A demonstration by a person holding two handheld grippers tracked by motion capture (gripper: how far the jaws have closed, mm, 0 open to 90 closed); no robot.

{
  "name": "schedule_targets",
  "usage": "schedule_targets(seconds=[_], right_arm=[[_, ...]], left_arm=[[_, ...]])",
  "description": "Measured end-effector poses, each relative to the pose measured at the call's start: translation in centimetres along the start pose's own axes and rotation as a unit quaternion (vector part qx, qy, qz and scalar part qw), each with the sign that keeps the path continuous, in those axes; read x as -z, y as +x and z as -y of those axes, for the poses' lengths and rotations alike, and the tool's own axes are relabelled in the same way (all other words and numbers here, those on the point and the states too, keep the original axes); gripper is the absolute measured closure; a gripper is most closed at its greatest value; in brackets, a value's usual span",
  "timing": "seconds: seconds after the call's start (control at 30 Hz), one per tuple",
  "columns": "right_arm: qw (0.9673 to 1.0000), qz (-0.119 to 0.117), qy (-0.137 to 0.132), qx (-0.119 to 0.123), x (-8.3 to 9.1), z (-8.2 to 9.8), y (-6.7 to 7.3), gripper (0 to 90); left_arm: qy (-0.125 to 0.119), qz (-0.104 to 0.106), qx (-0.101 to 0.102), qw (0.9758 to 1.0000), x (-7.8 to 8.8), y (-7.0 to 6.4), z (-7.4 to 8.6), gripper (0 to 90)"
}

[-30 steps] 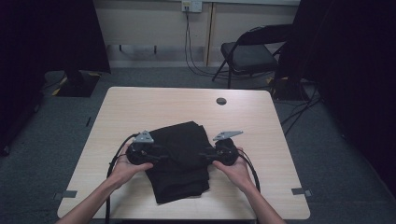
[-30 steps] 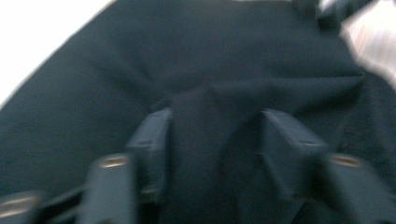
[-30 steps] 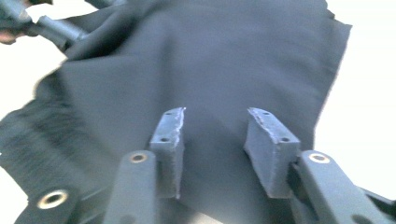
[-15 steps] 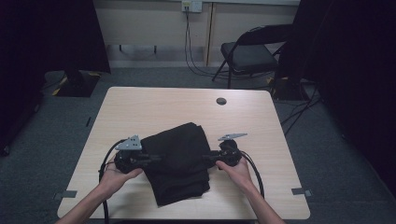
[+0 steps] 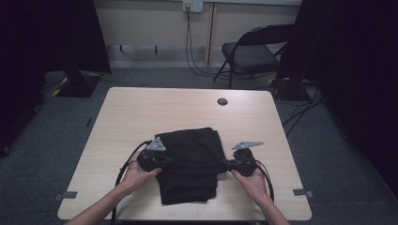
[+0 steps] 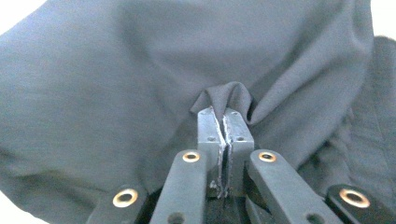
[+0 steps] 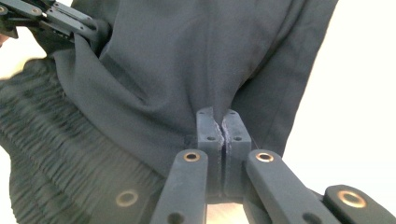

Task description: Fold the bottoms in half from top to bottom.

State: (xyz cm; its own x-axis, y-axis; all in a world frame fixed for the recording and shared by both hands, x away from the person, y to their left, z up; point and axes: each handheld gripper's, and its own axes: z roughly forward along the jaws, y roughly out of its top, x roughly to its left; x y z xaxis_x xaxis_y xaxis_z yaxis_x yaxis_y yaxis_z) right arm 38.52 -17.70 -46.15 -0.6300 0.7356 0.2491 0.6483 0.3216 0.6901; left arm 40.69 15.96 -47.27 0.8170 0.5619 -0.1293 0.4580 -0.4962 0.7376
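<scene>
You had matt black cloth (image 5: 190,161), part smooth and part ribbed, on a pale wood-look table (image 5: 155,110) with matt finish.

The folded garment (image 5: 190,164) is plain black, with no print; its ribbed band (image 7: 42,154) is the same black. The table (image 5: 141,117) under the garment is pale wood-tone. Both grippers, left gripper (image 5: 162,161) and right gripper (image 5: 224,163), are black with brass-coloured rivets.
</scene>
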Motion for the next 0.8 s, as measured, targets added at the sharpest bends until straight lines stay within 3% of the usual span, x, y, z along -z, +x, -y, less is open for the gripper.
schedule_targets(seconds=[0.07,0.13,0.2,0.23,0.3,0.37,0.4,0.47,0.57,0.63,0.67,0.7,0.73,0.77,0.8], right_arm=[[0.9998,0.012,-0.012,-0.012,1.2,0.4,-1.0,88.2],[0.9989,0.002,-0.026,-0.038,2.6,0.8,-1.6,88.1],[0.9984,0.003,-0.042,-0.038,3.8,1.1,-1.6,88.0],[0.9978,-0.002,-0.051,-0.042,4.2,1.2,-1.6,88.0],[0.9969,-0.006,-0.065,-0.043,5.2,1.2,-1.5,88.0],[0.9956,-0.011,-0.081,-0.044,6.1,0.9,-1.3,87.9],[0.9944,-0.016,-0.094,-0.045,6.6,0.6,-1.1,87.9],[0.9920,-0.018,-0.117,-0.043,7.7,0.1,-0.6,87.9],[0.9885,-0.027,-0.143,-0.041,9.3,-0.4,0.1,87.8],[0.9889,-0.027,-0.143,-0.031,10.0,0.0,0.8,87.3],[0.9905,-0.034,-0.129,-0.032,10.0,0.5,1.1,86.1],[0.9925,-0.041,-0.111,-0.029,9.7,1.3,1.6,84.9],[0.9936,-0.045,-0.101,-0.025,9.6,1.9,1.8,83.9],[0.9948,-0.056,-0.081,-0.024,9.2,2.7,2.2,81.8],[0.9957,-0.071,-0.056,-0.023,8.5,3.7,2.5,78.9]], left_arm=[[-0.017,0.009,0.007,0.9998,-0.9,0.0,-1.1,87.9],[-0.030,0.020,0.006,0.9993,-1.1,-0.4,-2.2,88.0],[-0.054,0.039,0.007,0.9978,-0.6,-1.0,-3.0,88.0],[-0.074,0.041,-0.001,0.9964,0.1,-1.5,-3.5,88.1],[-0.101,0.059,0.005,0.9931,1.5,-2.0,-4.3,88.2],[-0.111,0.050,-0.018,0.9924,3.0,-2.5,-5.0,88.2],[-0.124,0.056,-0.016,0.9906,3.7,-2.7,-5.1,88.2],[-0.145,0.066,-0.006,0.9873,5.0,-2.9,-5.2,88.2],[-0.159,0.062,-0.022,0.9851,6.5,-3.9,-4.5,88.2],[-0.145,0.074,-0.044,0.9857,7.1,-4.7,-3.5,88.1],[-0.126,0.079,-0.039,0.9881,7.1,-5.1,-2.6,87.8],[-0.114,0.093,-0.033,0.9886,7.1,-5.4,-2.0,87.2],[-0.102,0.101,-0.043,0.9887,7.0,-6.0,-1.1,86.7],[-0.078,0.101,-0.055,0.9903,6.8,-6.5,0.0,86.1],[-0.065,0.105,-0.054,0.9909,6.6,-6.7,0.5,82.6]])
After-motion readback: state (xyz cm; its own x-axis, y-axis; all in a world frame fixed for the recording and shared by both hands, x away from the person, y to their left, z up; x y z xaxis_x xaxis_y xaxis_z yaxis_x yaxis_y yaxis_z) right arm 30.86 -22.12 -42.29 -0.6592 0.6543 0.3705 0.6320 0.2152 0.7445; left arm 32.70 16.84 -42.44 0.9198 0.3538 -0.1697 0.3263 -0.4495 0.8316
